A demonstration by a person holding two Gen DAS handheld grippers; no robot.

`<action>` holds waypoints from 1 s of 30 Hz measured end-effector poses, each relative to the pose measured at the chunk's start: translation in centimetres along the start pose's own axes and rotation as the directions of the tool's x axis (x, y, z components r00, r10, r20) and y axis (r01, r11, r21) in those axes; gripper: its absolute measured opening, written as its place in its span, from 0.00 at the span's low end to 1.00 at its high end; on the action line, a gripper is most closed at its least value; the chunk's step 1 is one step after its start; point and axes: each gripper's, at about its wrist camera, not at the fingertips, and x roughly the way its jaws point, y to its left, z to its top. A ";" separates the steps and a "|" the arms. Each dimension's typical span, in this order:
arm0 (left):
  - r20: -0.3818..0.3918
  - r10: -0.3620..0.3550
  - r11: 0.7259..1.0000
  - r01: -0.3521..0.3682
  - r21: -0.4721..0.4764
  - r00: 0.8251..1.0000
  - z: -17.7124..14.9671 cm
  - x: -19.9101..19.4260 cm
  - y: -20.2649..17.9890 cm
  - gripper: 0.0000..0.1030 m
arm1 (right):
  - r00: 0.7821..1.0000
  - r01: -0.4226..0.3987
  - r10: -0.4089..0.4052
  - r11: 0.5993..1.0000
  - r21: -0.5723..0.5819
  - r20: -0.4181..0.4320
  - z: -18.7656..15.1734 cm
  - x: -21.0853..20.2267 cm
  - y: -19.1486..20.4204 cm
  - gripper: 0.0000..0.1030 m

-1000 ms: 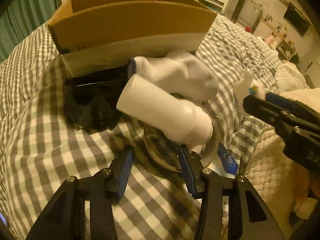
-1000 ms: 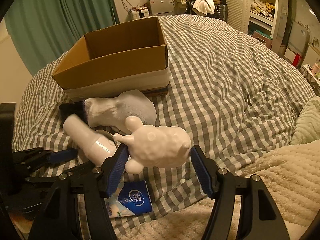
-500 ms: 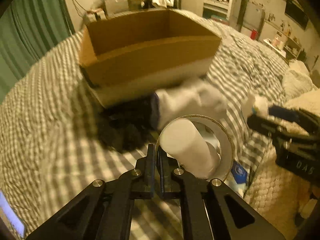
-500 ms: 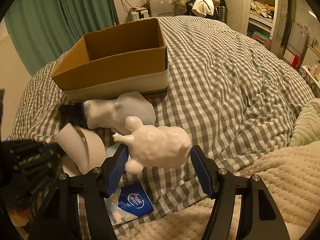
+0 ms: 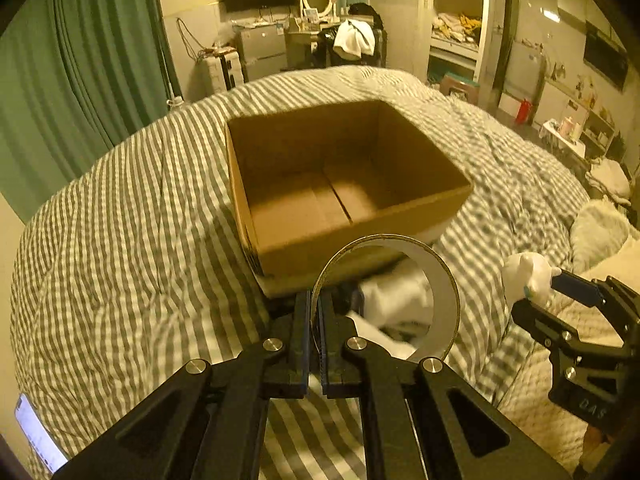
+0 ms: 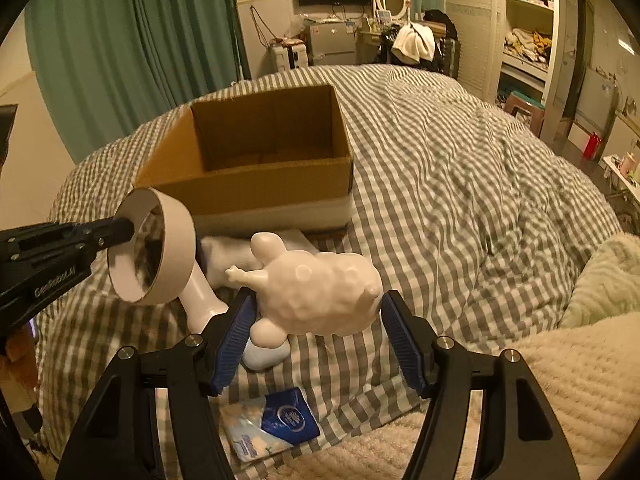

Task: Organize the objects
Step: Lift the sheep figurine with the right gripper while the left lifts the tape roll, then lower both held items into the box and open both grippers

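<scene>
Bedroom, green curtains [image 6: 120, 48]; checked duvet [image 6: 460, 184] as work surface. Your left gripper [image 5: 315, 320] is clenched on a cardboard tape ring [image 5: 442, 300], held clear of the bedding before the open cardboard box [image 5: 360, 216]. Your right gripper [image 6: 316, 316] grasps a white sheep figurine [image 6: 324, 296]. Below lie a white bottle [image 6: 200, 296], sock [image 6: 224, 252] and tissue packet [image 6: 276, 424].
</scene>
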 end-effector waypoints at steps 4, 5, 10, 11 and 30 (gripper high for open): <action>0.036 -0.014 1.000 0.015 -0.013 0.999 2.1 -0.8 0.3 0.03 | 1.000 0.002 -0.002 1.000 -0.028 0.030 1.9 -1.0 0.6 0.62; 0.047 -0.018 1.000 0.019 -0.015 0.999 2.7 -1.0 0.4 0.03 | 0.999 0.006 -0.004 0.999 -0.040 0.039 2.6 -1.2 0.9 0.62; 0.082 -0.019 1.000 0.021 -0.020 0.996 5.4 -1.3 1.0 0.03 | 0.998 0.013 -0.008 0.997 -0.079 0.061 5.6 -1.1 1.9 0.62; 0.088 -0.021 0.999 0.023 -0.023 0.996 6.1 -1.2 1.2 0.03 | 0.998 0.012 -0.007 0.996 -0.085 0.064 6.2 -1.1 2.1 0.62; 0.072 0.055 0.998 -0.052 -0.044 0.996 12.4 6.2 4.1 0.03 | 0.996 -0.042 0.049 0.994 -0.098 0.073 16.2 5.8 3.8 0.62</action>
